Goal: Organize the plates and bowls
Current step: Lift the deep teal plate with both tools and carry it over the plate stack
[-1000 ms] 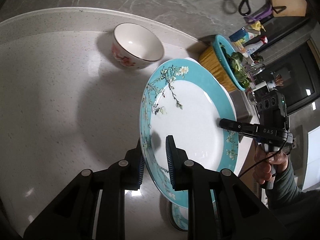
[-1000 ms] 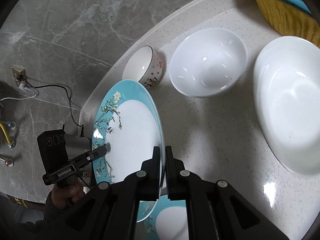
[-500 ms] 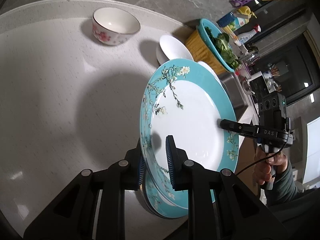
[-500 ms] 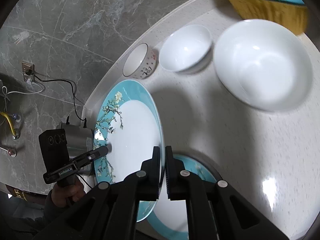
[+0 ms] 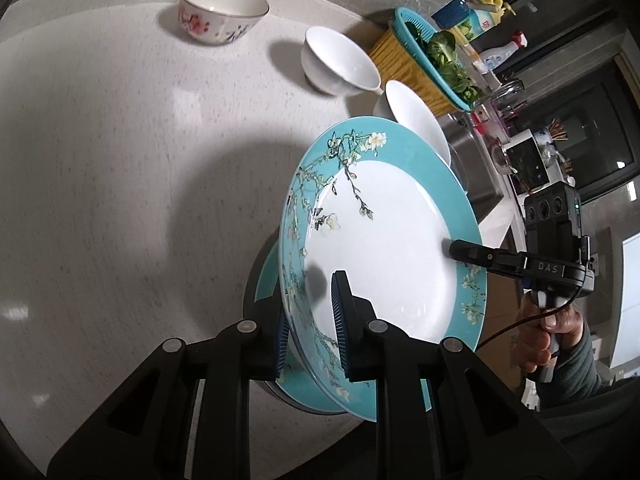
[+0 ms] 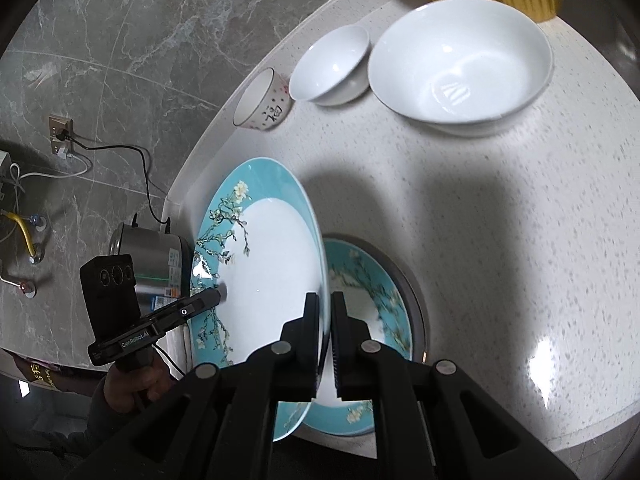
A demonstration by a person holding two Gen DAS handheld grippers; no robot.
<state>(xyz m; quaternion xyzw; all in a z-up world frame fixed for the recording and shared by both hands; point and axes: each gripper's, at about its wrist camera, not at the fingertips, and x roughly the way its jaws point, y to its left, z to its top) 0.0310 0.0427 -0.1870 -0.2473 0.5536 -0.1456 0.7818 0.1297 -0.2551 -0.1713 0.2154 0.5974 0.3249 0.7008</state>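
Turquoise rim, white centre, pale blossom branches: the held plate (image 5: pixel 380 240) is round and glazed, so it has no long axis. It hangs tilted, with its face turned up, above a matching second plate (image 6: pixel 372 280) lying flat on the speckled white counter (image 5: pixel 100 160). The left gripper (image 5: pixel 310 320) is clamped on its near rim and the right gripper (image 6: pixel 326 336) is clamped on the opposite rim. Beyond stand a floral bowl (image 5: pixel 220 12), a small white bowl (image 5: pixel 340 64) and a large white bowl (image 6: pixel 460 64).
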